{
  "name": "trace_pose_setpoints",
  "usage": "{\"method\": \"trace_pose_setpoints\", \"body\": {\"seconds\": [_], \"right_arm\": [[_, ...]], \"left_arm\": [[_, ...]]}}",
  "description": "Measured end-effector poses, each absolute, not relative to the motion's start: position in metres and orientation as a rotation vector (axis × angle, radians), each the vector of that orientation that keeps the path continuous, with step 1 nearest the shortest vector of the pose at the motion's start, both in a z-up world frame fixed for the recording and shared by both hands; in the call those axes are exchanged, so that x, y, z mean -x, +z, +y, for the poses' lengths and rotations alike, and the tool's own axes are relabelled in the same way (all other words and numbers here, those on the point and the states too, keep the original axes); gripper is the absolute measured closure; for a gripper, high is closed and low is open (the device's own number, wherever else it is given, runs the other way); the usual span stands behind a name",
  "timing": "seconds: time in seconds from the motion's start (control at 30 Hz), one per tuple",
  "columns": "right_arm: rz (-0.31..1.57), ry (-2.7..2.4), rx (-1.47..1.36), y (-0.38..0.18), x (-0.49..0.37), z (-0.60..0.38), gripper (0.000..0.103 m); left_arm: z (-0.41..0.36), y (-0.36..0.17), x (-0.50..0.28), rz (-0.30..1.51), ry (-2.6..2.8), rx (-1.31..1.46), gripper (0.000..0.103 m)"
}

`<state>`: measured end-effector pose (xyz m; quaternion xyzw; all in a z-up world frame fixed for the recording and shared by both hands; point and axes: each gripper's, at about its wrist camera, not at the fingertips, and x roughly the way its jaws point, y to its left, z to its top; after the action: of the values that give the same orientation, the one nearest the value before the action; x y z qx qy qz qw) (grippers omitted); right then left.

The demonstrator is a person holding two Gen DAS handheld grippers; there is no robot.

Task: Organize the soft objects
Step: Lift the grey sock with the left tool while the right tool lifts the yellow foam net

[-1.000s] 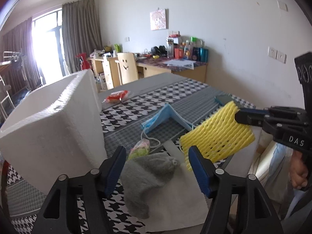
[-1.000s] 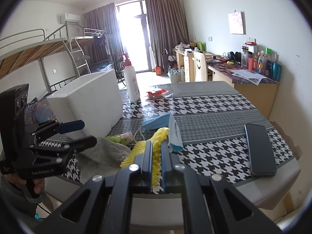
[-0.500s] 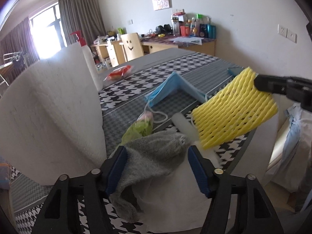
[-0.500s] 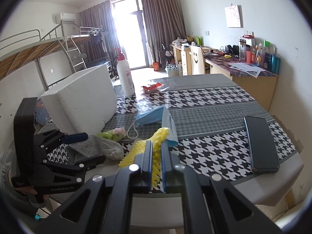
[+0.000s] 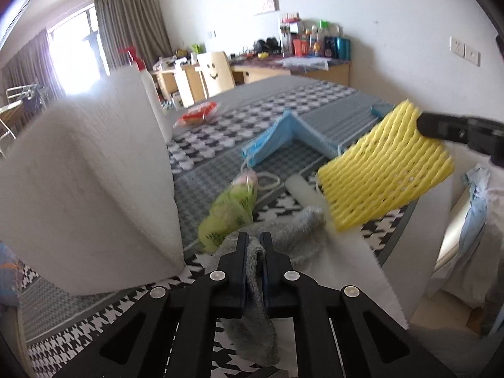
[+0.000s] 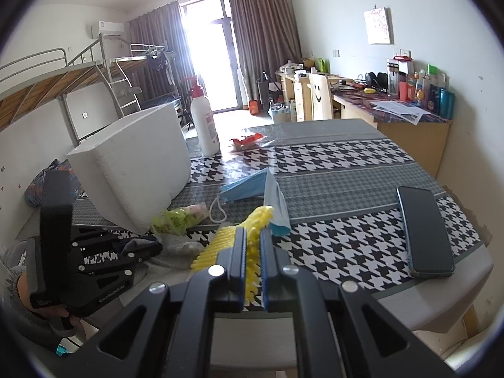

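Note:
My left gripper [image 5: 254, 243] is shut on a grey sock [image 5: 296, 236] that lies on a white sheet [image 5: 349, 261] near the table's front edge; a fold of the sock is pinched between the pads. My right gripper [image 6: 252, 236] is shut on a yellow foam net sleeve [image 5: 384, 170], held above the table to the right of the sock; the same yellow foam net sleeve [image 6: 252, 220] sticks out past its jaws. A green plastic bag [image 5: 230, 211] and a blue face mask [image 5: 283, 135] lie further back. In the right wrist view my left gripper [image 6: 138, 250] sits low at the left.
A big white foam box [image 5: 82, 195] stands on the left of the houndstooth table [image 6: 330, 163]. A white pump bottle [image 6: 203, 126] and a red packet [image 6: 245, 140] are behind it. A black phone [image 6: 425, 226] lies at the right. A white foam roll [image 5: 302, 189] lies beside the sock.
My left gripper sank onto the grey sock and its jaws went from wide open to shut on a fold of it. The right gripper kept still with the yellow net.

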<state>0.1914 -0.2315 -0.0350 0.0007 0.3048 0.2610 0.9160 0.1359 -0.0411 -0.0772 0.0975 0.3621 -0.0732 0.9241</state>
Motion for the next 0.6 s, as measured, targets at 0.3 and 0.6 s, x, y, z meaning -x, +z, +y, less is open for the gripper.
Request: {"method": "trace_pose_setpoints", "body": {"seconds": [0.3, 0.6], "right_arm": [[0.593, 0.531, 0.002, -0.025, -0.186, -0.230, 0.093], [0.548, 0.541, 0.010, -0.010, -0.183, -0.224, 0.093]], "left_arm": [[-0.034, -0.037, -0.126, 0.647, -0.177, -0.125, 0.096], [-0.032, -0.008, -0.121, 0.572, -0.195, -0.086, 0.096]]}}
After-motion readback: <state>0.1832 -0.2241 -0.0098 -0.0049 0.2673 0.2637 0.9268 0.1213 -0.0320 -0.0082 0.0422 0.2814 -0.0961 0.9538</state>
